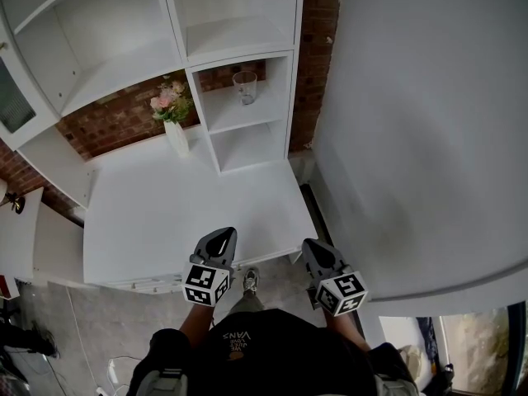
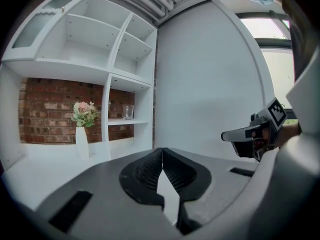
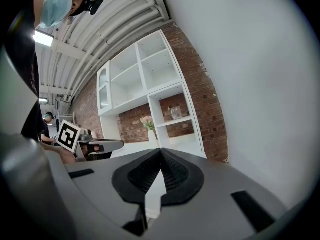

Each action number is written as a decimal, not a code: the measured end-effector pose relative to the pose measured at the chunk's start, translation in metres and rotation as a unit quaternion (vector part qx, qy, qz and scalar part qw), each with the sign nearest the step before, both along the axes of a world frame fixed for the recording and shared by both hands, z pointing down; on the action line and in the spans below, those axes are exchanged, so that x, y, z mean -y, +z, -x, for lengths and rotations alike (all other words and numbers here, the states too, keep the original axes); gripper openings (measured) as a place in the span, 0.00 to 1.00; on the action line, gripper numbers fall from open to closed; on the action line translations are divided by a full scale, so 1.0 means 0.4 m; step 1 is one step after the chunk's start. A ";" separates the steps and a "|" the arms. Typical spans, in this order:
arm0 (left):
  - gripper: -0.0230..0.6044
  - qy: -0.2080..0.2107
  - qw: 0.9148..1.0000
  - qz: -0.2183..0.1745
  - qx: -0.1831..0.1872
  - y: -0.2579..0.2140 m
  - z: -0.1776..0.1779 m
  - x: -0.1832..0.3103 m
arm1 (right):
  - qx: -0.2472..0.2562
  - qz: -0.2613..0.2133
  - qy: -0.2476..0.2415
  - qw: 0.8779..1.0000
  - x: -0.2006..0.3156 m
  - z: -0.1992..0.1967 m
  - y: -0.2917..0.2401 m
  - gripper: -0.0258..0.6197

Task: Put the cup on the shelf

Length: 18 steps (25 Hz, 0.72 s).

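A clear glass cup (image 1: 244,87) stands upright on the middle shelf of the narrow white shelf unit (image 1: 276,130). The same cup (image 2: 128,112) shows small in the left gripper view, and the cup (image 3: 176,112) also appears in the right gripper view. My left gripper (image 1: 221,239) hangs over the near edge of the white desk (image 1: 157,213), shut and empty. My right gripper (image 1: 317,250) is just off the desk's right corner, also shut and empty. Both are far from the cup. In each gripper view the jaws meet at the tips.
A white vase with pink flowers (image 1: 173,114) stands on the desk left of the shelf unit. A large white wall panel (image 1: 429,130) fills the right side. Brick wall (image 1: 115,122) lies behind the desk. A cabinet door (image 1: 12,97) is at far left.
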<state>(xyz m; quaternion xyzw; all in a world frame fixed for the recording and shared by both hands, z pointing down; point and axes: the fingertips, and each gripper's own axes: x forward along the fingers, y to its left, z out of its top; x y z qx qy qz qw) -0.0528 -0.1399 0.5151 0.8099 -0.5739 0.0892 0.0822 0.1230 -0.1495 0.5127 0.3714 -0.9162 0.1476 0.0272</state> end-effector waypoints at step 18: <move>0.05 0.020 1.000 0.009 0.002 0.004 -0.035 -0.080 | -0.010 0.017 0.008 1.000 -0.028 -0.017 0.041 0.04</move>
